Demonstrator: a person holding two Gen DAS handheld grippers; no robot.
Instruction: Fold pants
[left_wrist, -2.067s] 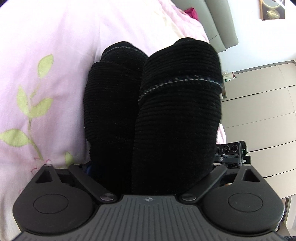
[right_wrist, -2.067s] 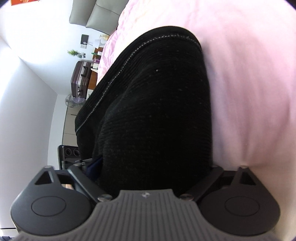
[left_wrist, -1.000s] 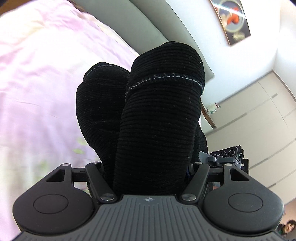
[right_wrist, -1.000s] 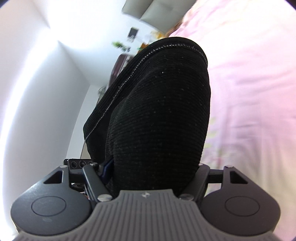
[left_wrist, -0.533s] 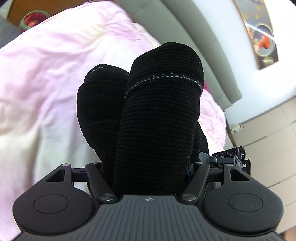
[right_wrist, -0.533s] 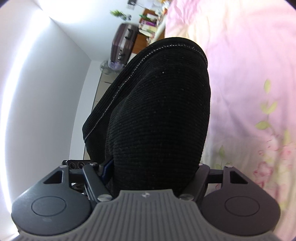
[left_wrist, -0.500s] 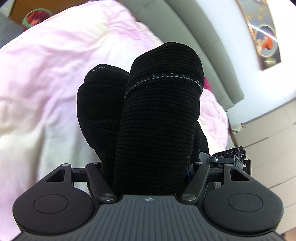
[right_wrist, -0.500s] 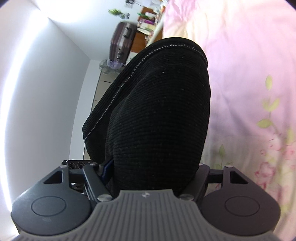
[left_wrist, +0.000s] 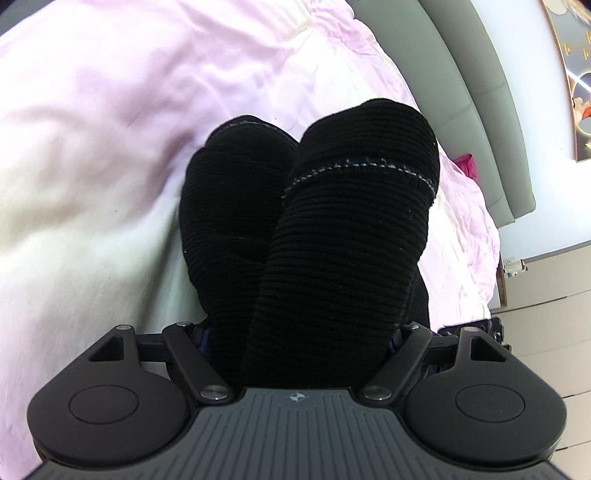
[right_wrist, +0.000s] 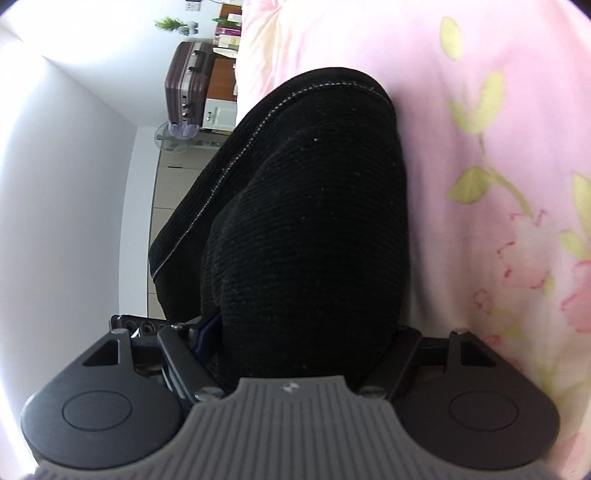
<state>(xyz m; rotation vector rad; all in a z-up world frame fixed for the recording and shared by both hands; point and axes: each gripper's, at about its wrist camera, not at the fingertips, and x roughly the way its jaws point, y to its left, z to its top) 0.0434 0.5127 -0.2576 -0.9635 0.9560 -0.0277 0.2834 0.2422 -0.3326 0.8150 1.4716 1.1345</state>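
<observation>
The black ribbed pants (left_wrist: 332, 236) fill the middle of the left wrist view, bunched in two thick folds with a pale stitched hem. My left gripper (left_wrist: 299, 332) is shut on them; its fingertips are buried in the cloth. In the right wrist view the same pants (right_wrist: 306, 229) bulge up out of my right gripper (right_wrist: 299, 332), which is also shut on them, its fingers hidden. Both grippers hold the cloth above the pink bedspread (left_wrist: 110, 110).
The pink floral bedspread (right_wrist: 498, 147) lies on the right of the right wrist view. A grey headboard (left_wrist: 461, 92) and white drawers (left_wrist: 546, 280) stand beyond the bed. A maroon suitcase (right_wrist: 188, 81) and a fan (right_wrist: 177, 136) stand by the wall.
Both grippers keep their hold on the pants while swinging down towards the bed: the wall and headboard slide out of view and more bedspread shows behind the cloth.
</observation>
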